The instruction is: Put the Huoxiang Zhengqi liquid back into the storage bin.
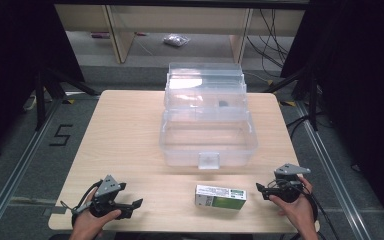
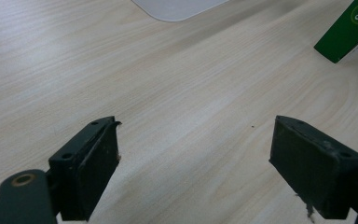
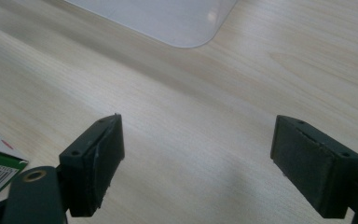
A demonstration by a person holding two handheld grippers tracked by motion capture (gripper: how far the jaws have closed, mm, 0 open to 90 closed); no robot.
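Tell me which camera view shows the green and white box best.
The high view: the whole green and white box lies flat on the table, between the grippers and in front of the clear plastic case. The left gripper view catches one green corner at top right; the right gripper view catches a barcoded corner at lower left.

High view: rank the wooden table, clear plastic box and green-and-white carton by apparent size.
1. wooden table
2. clear plastic box
3. green-and-white carton, though it lies nearer the camera than the box.
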